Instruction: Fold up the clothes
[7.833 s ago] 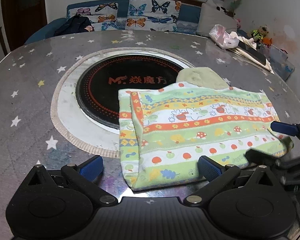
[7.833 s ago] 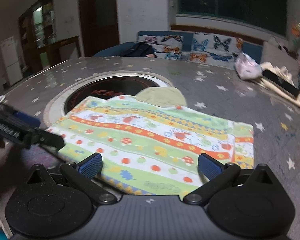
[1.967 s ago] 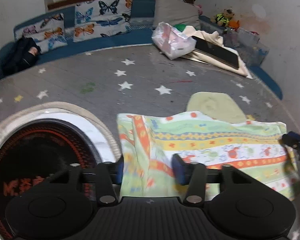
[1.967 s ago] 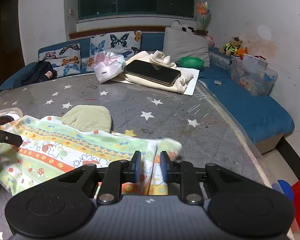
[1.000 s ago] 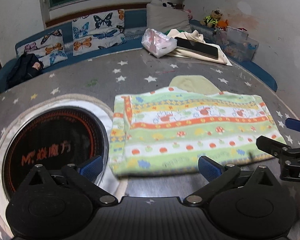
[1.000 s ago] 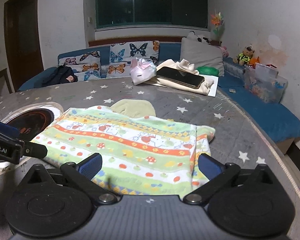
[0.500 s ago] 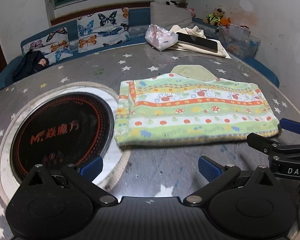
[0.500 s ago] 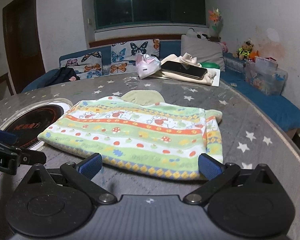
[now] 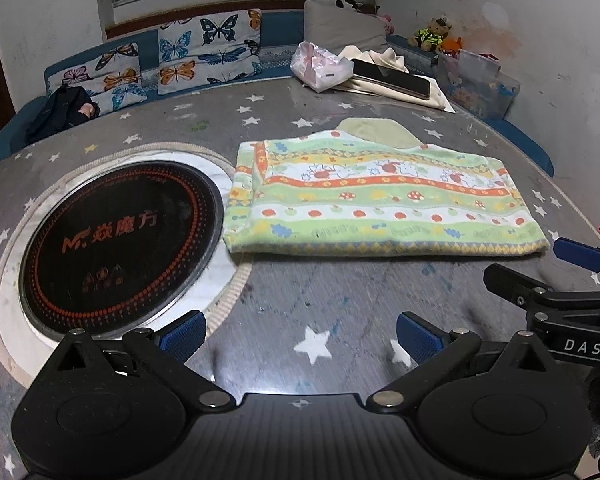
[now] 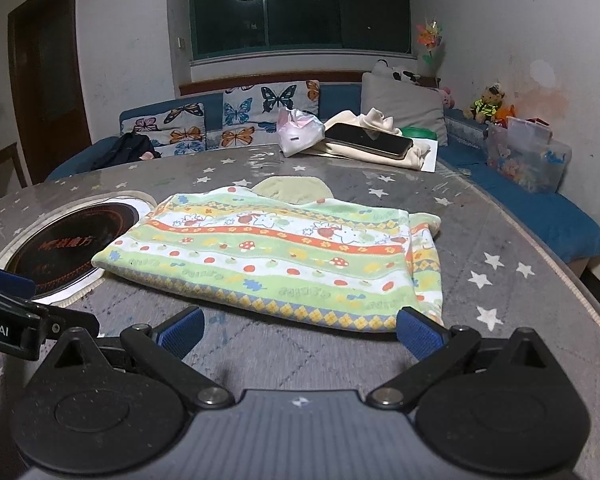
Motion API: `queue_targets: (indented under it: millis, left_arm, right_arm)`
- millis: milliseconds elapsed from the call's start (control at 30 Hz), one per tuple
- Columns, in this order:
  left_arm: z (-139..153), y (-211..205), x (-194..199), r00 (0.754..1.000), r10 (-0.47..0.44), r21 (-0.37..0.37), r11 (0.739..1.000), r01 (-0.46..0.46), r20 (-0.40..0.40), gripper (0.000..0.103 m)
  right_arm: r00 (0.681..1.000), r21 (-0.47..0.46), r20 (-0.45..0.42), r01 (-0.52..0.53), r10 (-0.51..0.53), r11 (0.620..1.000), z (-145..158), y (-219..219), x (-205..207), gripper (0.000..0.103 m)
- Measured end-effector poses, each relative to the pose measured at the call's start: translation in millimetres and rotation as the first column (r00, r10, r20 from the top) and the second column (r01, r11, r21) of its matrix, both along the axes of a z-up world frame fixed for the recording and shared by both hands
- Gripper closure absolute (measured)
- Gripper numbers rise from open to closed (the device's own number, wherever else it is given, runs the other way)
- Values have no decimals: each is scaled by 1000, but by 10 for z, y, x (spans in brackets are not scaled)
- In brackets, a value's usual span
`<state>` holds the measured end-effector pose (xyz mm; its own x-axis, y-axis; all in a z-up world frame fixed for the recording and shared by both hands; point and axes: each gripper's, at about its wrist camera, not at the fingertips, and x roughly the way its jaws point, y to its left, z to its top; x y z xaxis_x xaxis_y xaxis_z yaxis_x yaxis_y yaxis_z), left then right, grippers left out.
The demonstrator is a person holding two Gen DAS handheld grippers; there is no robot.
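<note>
A folded garment (image 9: 380, 200) (image 10: 284, 256), striped green, white and orange with mushrooms and apples, lies flat on the round grey star-patterned table (image 9: 300, 312) (image 10: 500, 248). A plain pale-green piece (image 9: 376, 132) (image 10: 292, 188) pokes out from under its far edge. My left gripper (image 9: 300, 334) is open and empty, hovering over the table short of the garment's near edge. My right gripper (image 10: 300, 332) is also open and empty, its right pad (image 10: 418, 334) close to the garment's near right corner. Each gripper shows at the edge of the other's view.
A black round cooktop (image 9: 116, 240) (image 10: 72, 244) is set into the table left of the garment. At the far table edge lie a pink bag (image 9: 320, 66), a cream cloth and a dark phone (image 10: 366, 136). A blue sofa with butterfly cushions (image 10: 252, 116) stands behind.
Both grippers let go of the garment after folding it over and have drawn back toward the near edge. The garment now lies flat and still, farther from both cameras.
</note>
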<state>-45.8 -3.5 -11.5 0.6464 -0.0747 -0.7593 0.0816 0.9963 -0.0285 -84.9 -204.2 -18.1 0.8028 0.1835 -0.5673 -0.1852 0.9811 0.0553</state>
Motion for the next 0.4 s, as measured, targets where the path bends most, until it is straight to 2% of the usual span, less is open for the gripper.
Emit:
queue_targets:
  millis: [400]
  left_arm:
    - [-101,-23,-156,1000,9,-8,1000,-9,-29,0]
  right_arm:
    - [1000,30,-21,-7,7,1000,-47,12,-133,0]
